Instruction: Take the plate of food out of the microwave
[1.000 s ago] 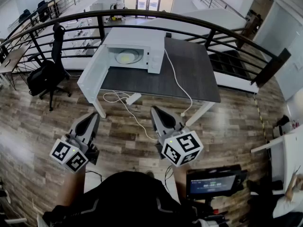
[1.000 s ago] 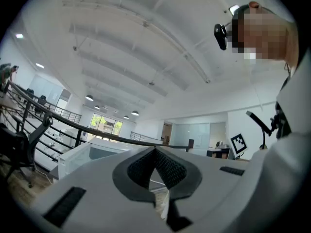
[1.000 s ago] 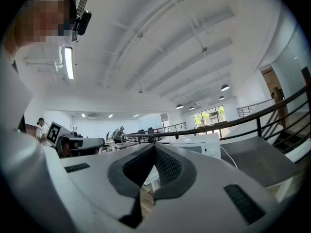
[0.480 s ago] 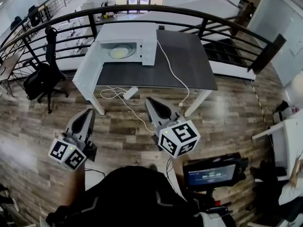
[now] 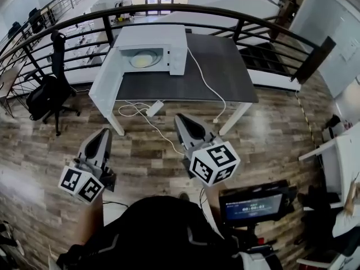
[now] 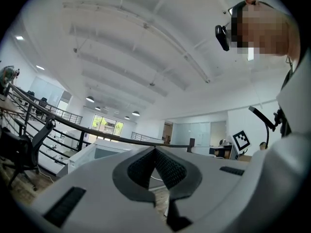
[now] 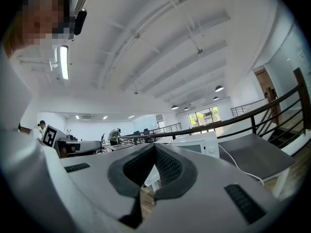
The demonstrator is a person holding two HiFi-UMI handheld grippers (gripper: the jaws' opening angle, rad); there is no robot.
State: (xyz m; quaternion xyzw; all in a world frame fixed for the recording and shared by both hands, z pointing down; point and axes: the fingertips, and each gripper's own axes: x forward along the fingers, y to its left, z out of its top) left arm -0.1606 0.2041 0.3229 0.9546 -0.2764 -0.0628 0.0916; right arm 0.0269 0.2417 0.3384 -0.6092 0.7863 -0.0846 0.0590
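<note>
A white microwave (image 5: pixel 152 46) stands at the far left of a dark grey table (image 5: pixel 219 72), its door (image 5: pixel 106 83) swung wide open to the left. Inside it lies a plate of pale yellow food (image 5: pixel 144 59). My left gripper (image 5: pixel 105 133) and right gripper (image 5: pixel 181 120) hover over the wooden floor well short of the table, both shut and holding nothing. The left gripper view shows the microwave (image 6: pixel 99 152) beyond its shut gripper (image 6: pixel 155 149). In the right gripper view the microwave (image 7: pixel 201 143) and table (image 7: pixel 252 157) lie right of the gripper (image 7: pixel 155 146).
A white cable runs from the microwave over the table edge to a power strip (image 5: pixel 156 108) on the floor. A black railing (image 5: pixel 225 14) curves behind the table. A black office chair (image 5: pixel 52 89) stands at the left. A small screen (image 5: pixel 251 206) sits by my right side.
The head view has shifted, so the table and microwave sit a little higher and further left in the frame. Both grippers stay shut and roughly where they were.
</note>
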